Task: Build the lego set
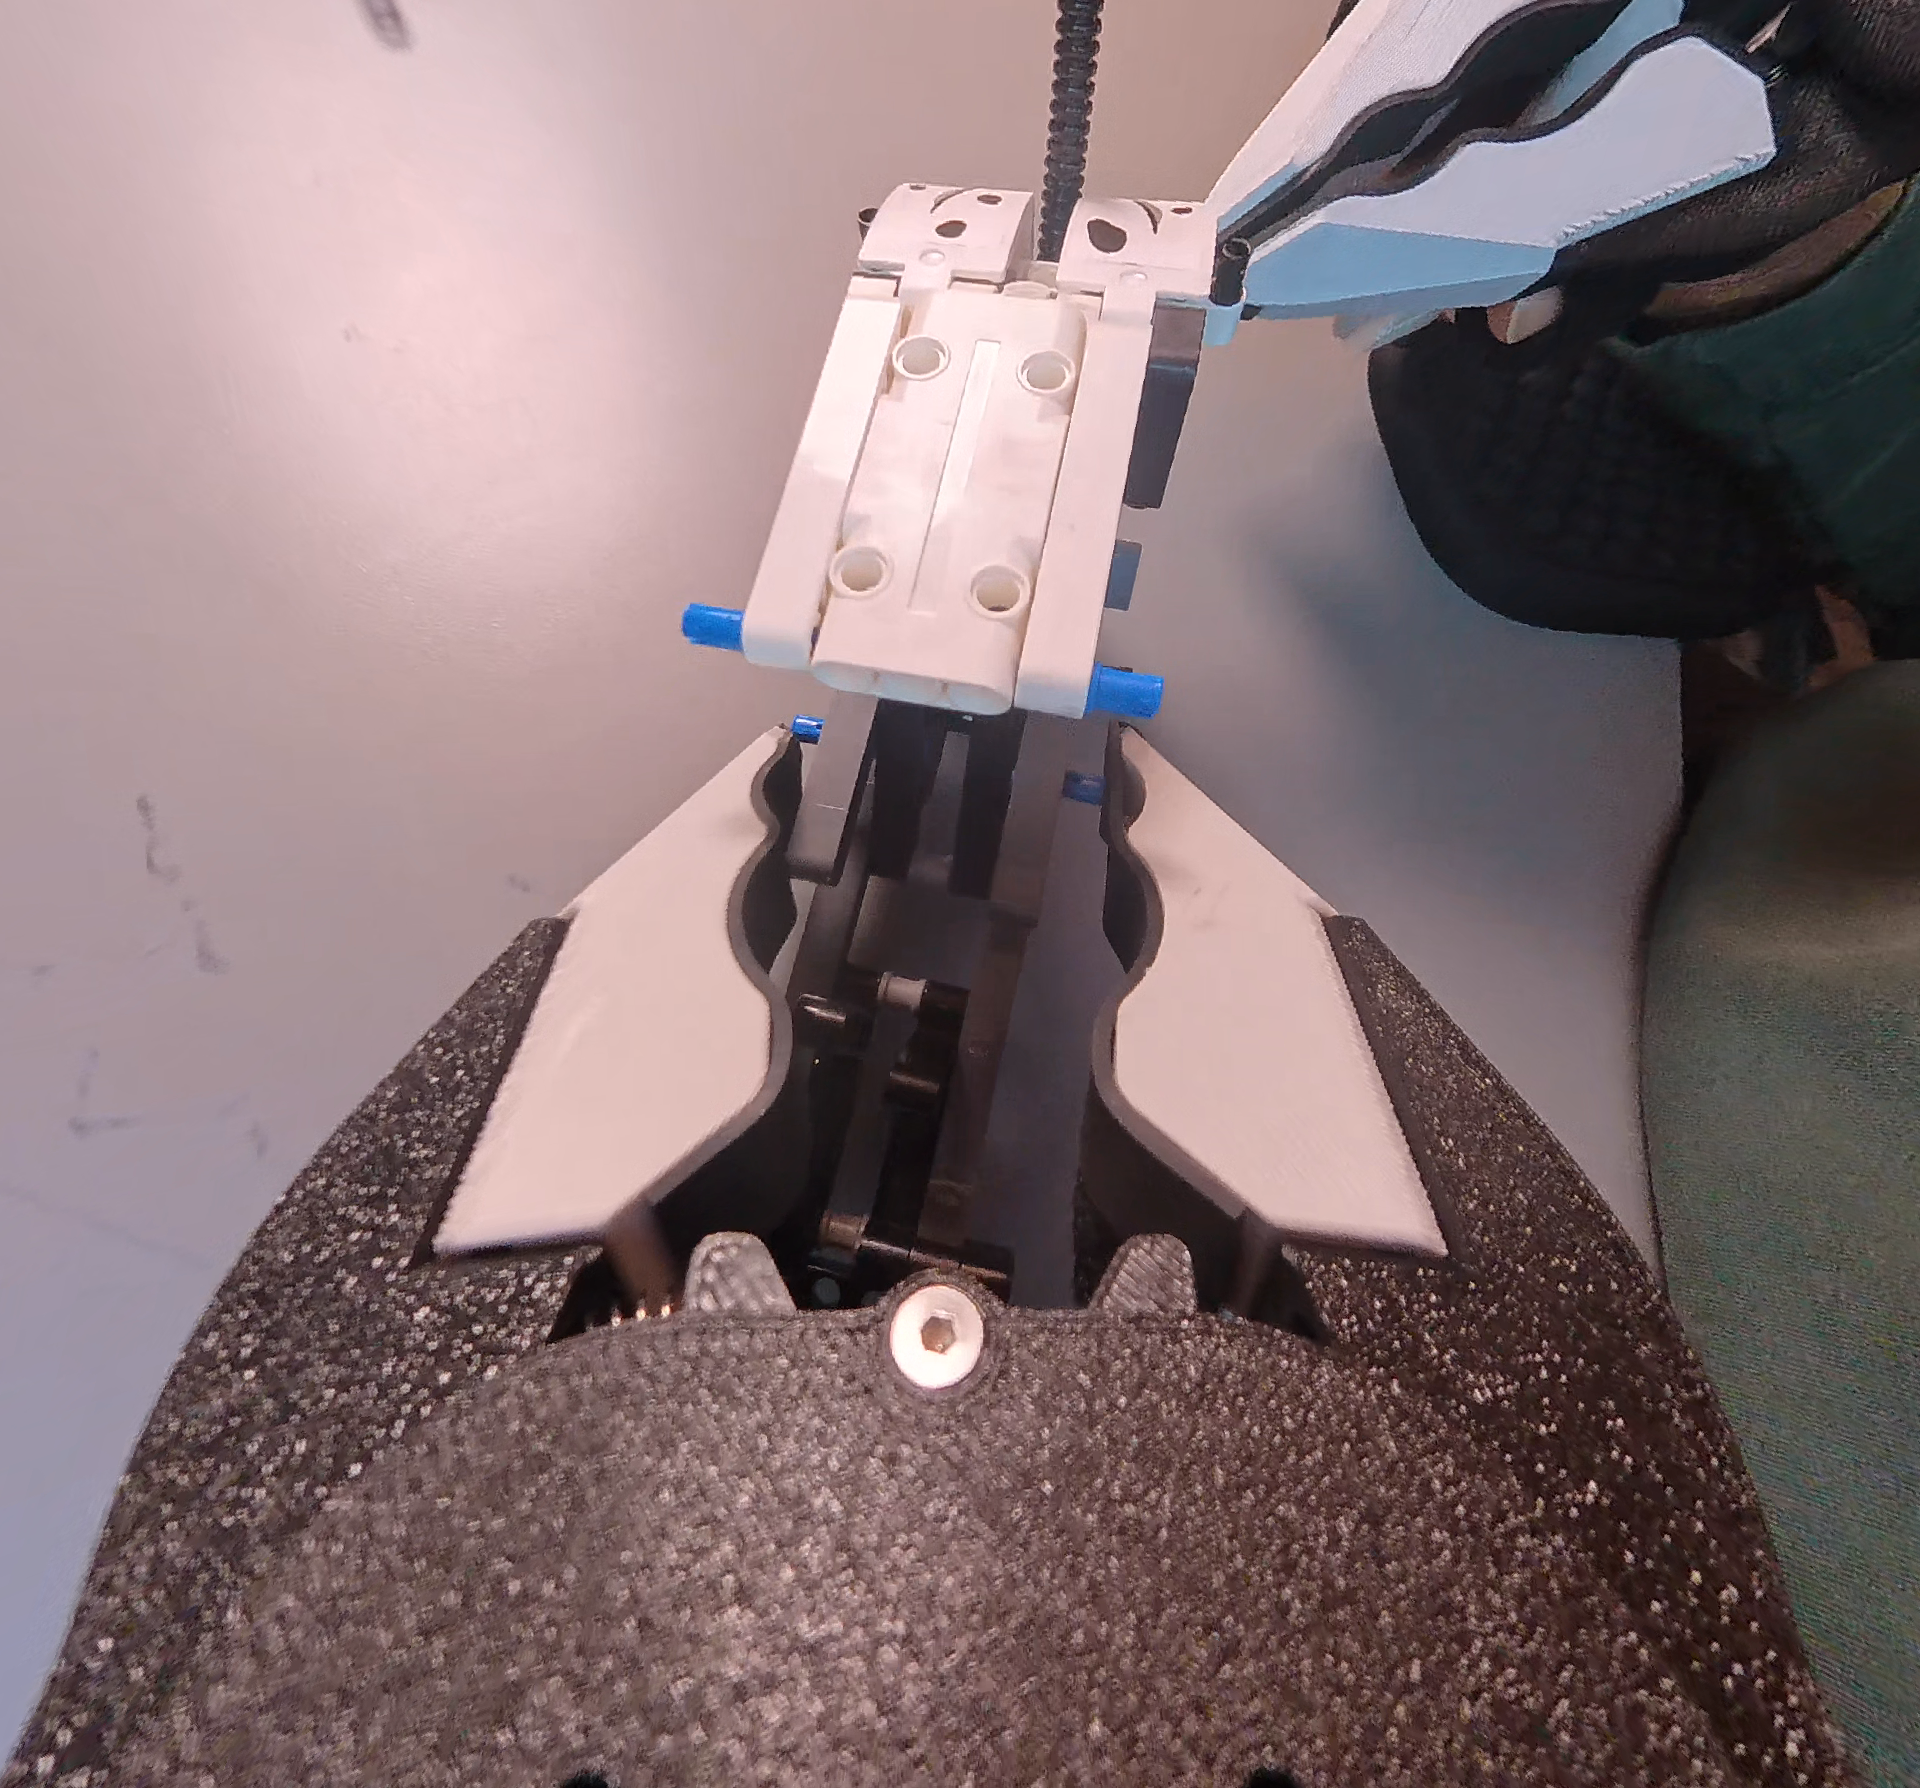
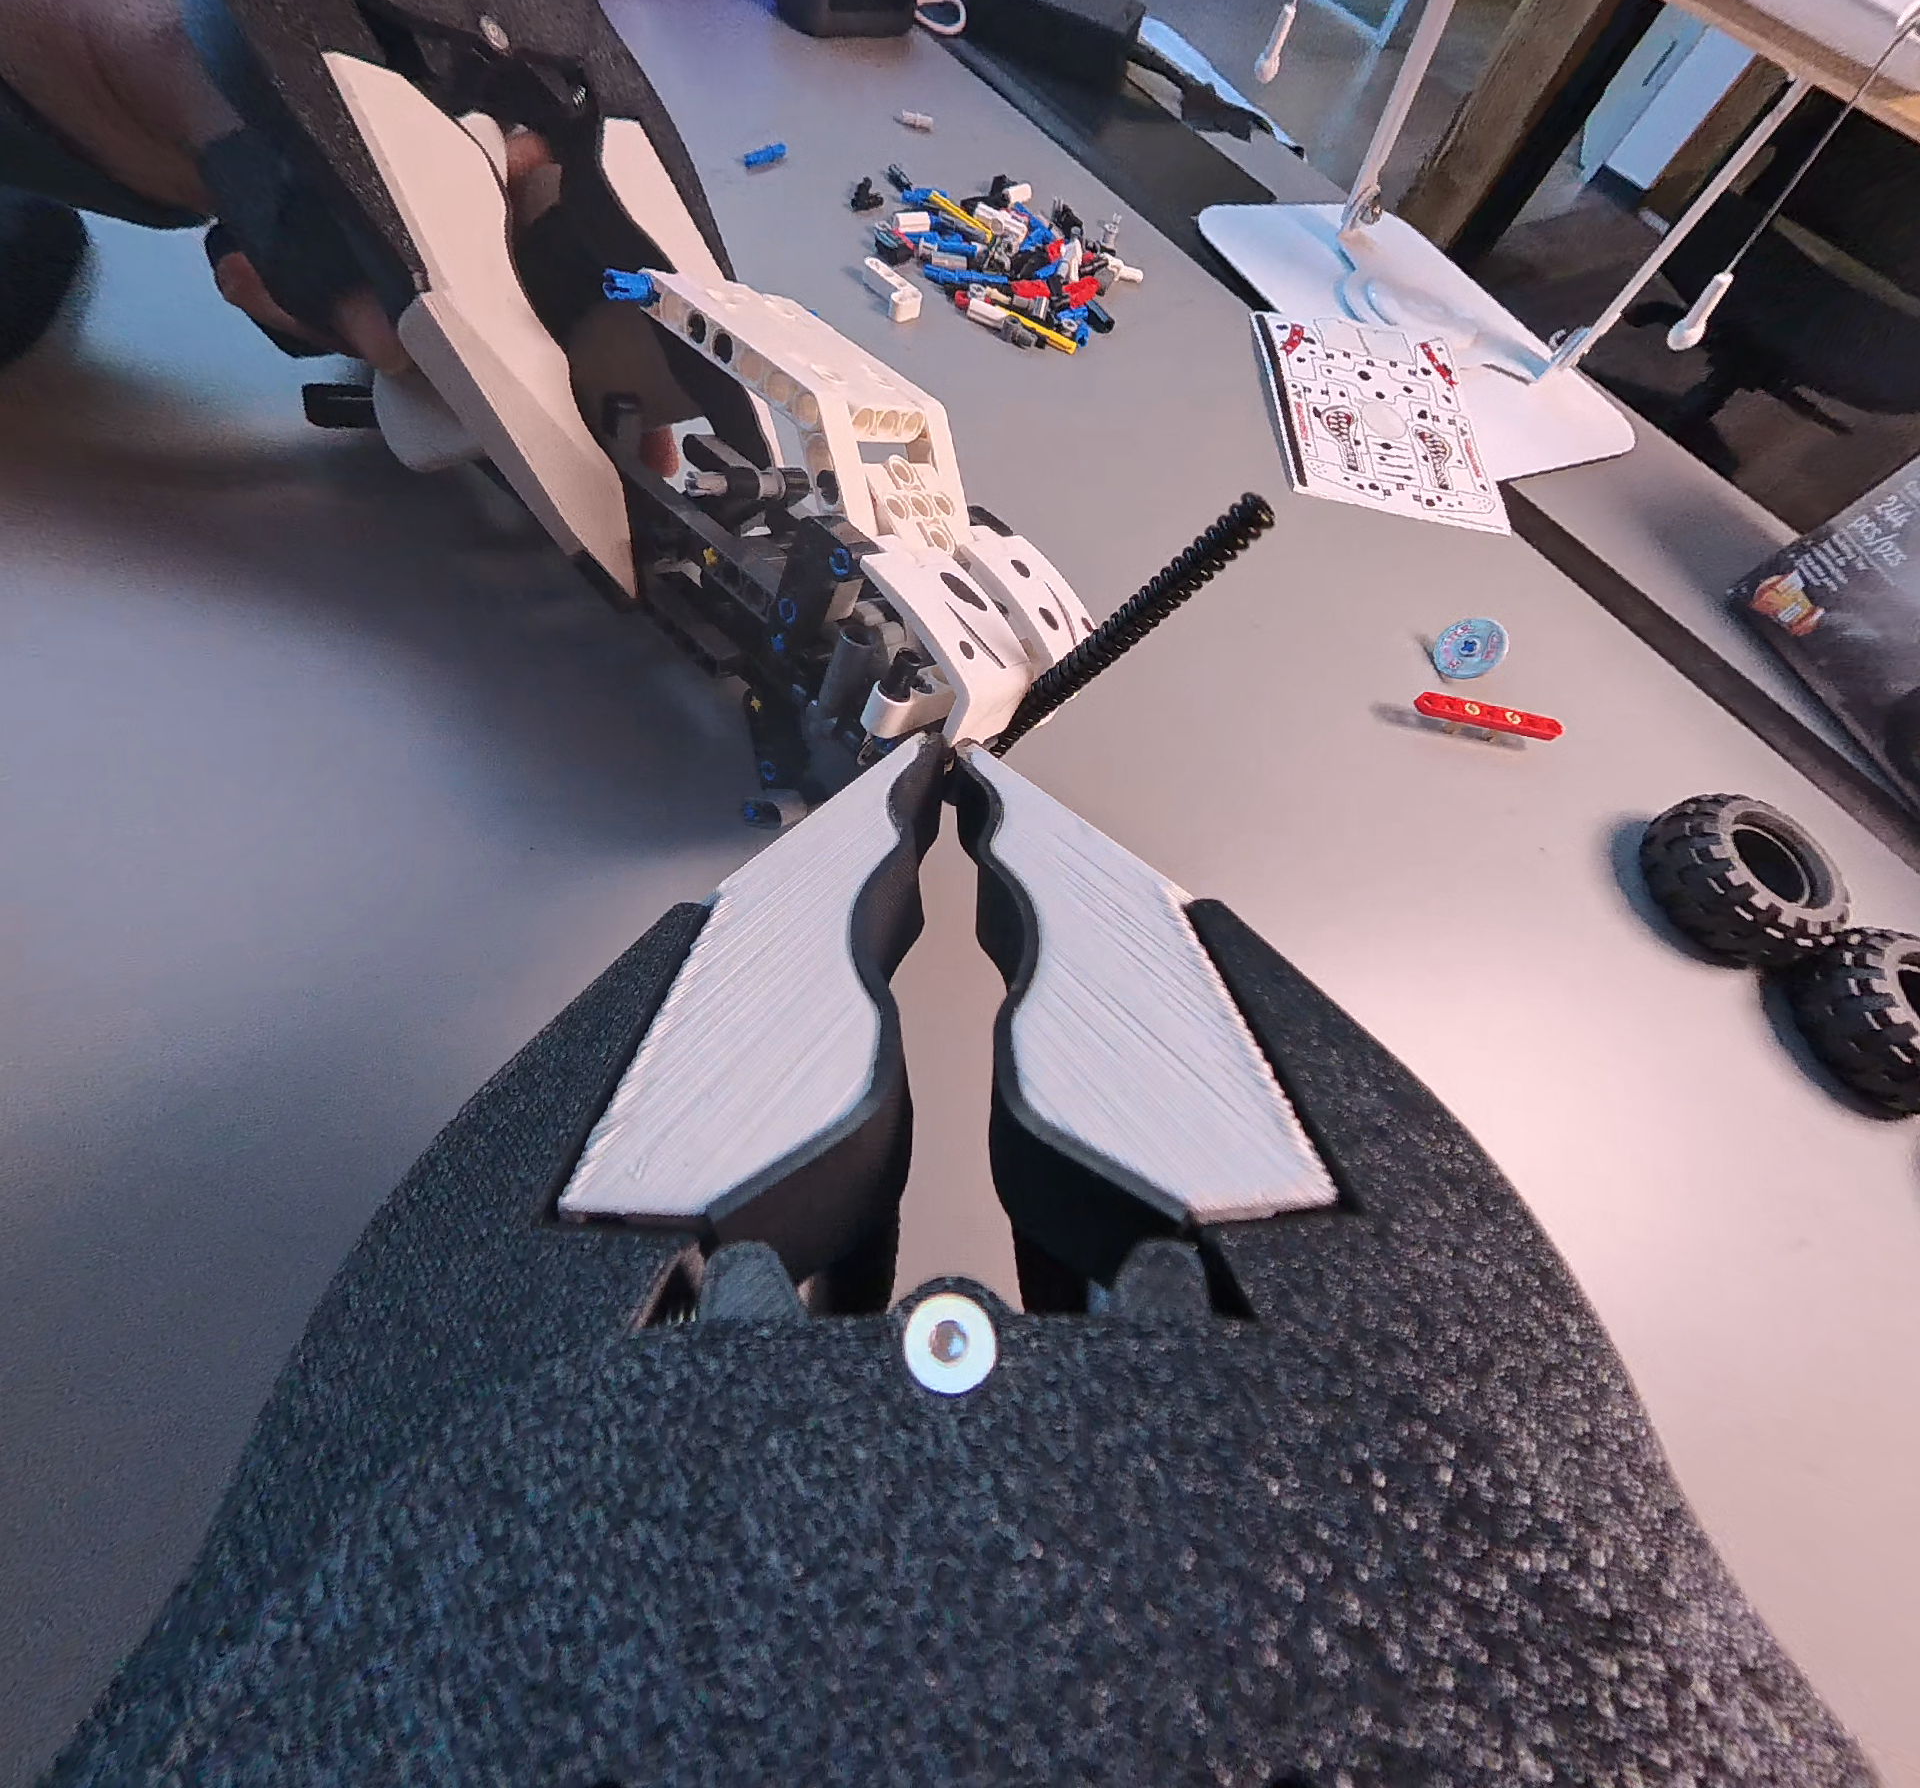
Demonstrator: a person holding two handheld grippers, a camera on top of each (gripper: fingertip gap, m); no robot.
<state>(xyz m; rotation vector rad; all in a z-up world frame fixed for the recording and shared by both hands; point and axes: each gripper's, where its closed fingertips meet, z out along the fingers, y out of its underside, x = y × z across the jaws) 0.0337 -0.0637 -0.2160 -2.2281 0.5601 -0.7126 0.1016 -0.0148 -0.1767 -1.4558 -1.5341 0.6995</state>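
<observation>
A white and black lego vehicle model [image 1: 966, 481] is tilted up off the grey table [image 1: 312, 491]. My left gripper [image 1: 956, 741] is shut on its black chassis, with both pads against the chassis sides. The right wrist view shows the model [image 2: 883, 450] with one left finger [image 2: 488, 336] along its side. A black ribbed hose [image 2: 1143, 595] sticks out of the model's white front. My right gripper [image 2: 951, 756] is shut, its tips against the model's front corner, beside a white connector with a black pin [image 2: 894, 689]. It also shows in the left wrist view [image 1: 1236, 263].
A pile of loose parts [image 2: 997, 263] lies at the back. A sticker sheet [image 2: 1382, 419], a round blue disc [image 2: 1470, 647] and a red beam [image 2: 1486, 715] lie to the right. Two black tyres [image 2: 1745, 876] and a booklet [image 2: 1860, 616] are at the right edge. One gripper's finger ends stand about 10 cm off the other's.
</observation>
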